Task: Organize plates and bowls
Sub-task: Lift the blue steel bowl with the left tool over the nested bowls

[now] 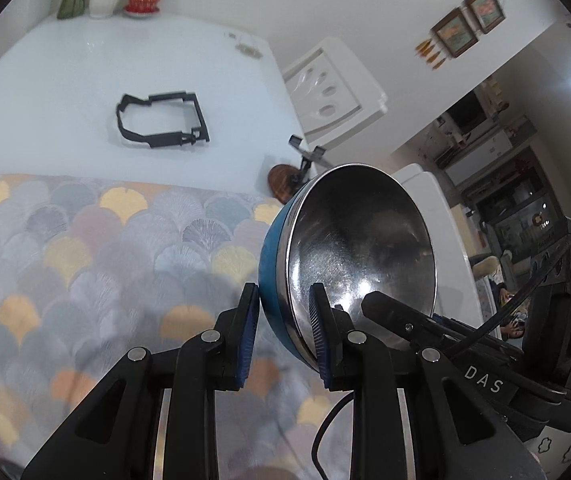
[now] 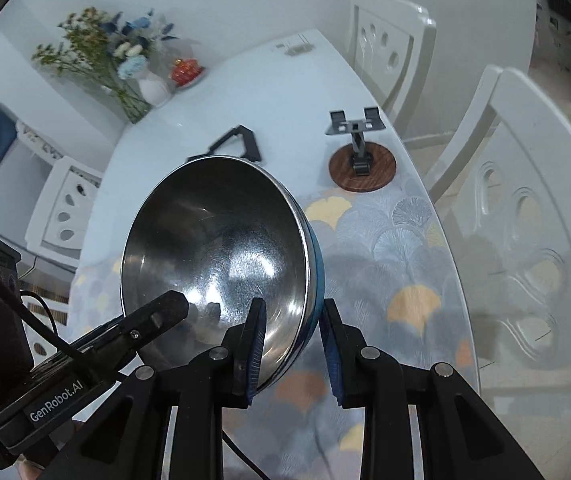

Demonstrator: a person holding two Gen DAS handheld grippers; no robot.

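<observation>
A steel bowl with a blue outer wall is held tilted on edge above the patterned cloth. My left gripper straddles its rim, one pad on the blue outside, one inside. The same bowl fills the right wrist view, where my right gripper straddles the rim on the opposite side. Each gripper shows in the other's view as a black arm beside the bowl. Both look closed on the rim. No plates are in view.
A black plastic frame lies on the white table. A phone stand on a round wooden base stands near the table edge. A flower vase and red ornament sit at the far corner. White chairs flank the table.
</observation>
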